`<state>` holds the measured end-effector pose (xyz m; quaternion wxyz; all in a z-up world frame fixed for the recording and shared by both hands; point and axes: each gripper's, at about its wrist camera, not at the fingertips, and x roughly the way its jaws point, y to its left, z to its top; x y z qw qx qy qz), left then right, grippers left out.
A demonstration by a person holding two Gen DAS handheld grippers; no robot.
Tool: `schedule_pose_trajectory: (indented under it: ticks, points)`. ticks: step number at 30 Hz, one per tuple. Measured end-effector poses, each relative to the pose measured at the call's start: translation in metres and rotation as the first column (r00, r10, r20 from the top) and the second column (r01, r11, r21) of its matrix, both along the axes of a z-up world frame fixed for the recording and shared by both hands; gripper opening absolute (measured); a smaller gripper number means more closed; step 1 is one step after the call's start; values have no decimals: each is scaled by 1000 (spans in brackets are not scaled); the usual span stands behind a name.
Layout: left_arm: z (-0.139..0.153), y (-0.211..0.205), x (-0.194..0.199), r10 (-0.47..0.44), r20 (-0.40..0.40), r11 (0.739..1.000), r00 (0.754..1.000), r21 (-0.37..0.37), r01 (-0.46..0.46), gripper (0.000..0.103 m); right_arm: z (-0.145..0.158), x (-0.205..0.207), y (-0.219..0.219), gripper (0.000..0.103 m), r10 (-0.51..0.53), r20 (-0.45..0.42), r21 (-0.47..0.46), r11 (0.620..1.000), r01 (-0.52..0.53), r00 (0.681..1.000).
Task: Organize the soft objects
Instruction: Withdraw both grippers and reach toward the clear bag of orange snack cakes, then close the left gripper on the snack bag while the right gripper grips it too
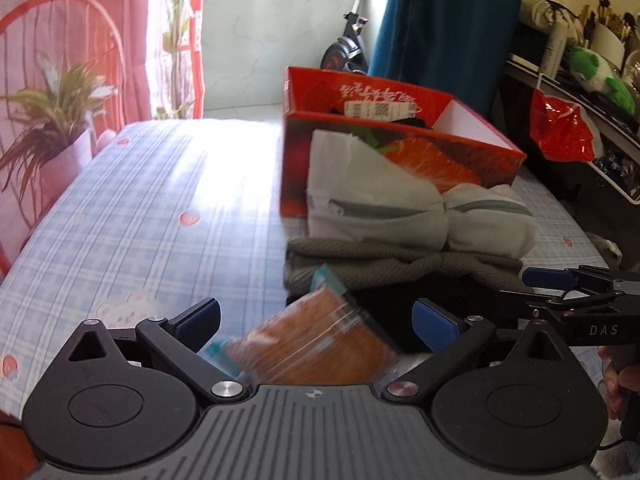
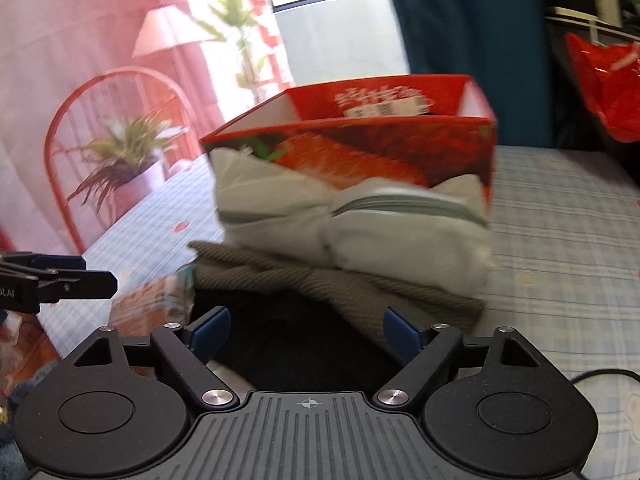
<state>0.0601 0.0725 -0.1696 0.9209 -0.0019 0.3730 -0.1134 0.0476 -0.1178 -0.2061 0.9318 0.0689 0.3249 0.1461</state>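
Observation:
A stack of folded clothes lies on the checked bedsheet: a pale grey zip garment [image 1: 404, 204] [image 2: 360, 224] on top, an olive knit [image 1: 392, 264] [image 2: 332, 280] under it, a black garment [image 2: 296, 344] at the bottom. An orange plastic-wrapped packet [image 1: 320, 340] [image 2: 148, 300] lies left of the stack. My left gripper [image 1: 316, 320] is open around the packet, jaws wide apart. My right gripper [image 2: 306, 332] is open over the black garment and also shows in the left wrist view [image 1: 560, 284].
A red open cardboard box [image 1: 400, 136] [image 2: 360, 136] stands behind the stack. A potted plant [image 1: 60, 128] and red chair stand left of the bed. A cluttered shelf with a red bag [image 1: 560, 128] is on the right. A blue curtain hangs behind.

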Motion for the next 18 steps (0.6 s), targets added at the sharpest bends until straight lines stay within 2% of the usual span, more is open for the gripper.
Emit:
schedule_pose_trajectory:
  ticks: [2,6,11,14,16,18]
  points:
    - [-4,10,-2,19,-16,1000,1000,-10,-19,101,-1,2,10,78,26,-2,-10,1000,-26,1000]
    - [-17,28,1,38,-71,996,997,-75,-44,90,-4,5,34,76,105,-7,-57,993,-105,994]
    - [-37,42,7,36,-154,984,987,-170,-62,80,-13,4,64,69,200,-41,-132,970,-204,979]
    - [-46,47,12,25,-180,973,983,-220,-65,74,-17,3,77,68,238,-50,-169,955,-243,970]
    - [-52,48,16,16,-195,968,981,-243,-64,66,-19,4,83,67,262,-54,-189,945,-267,964]
    - [-56,48,19,10,-204,964,979,-258,-64,65,-22,5,89,67,285,-62,-205,934,-291,957]
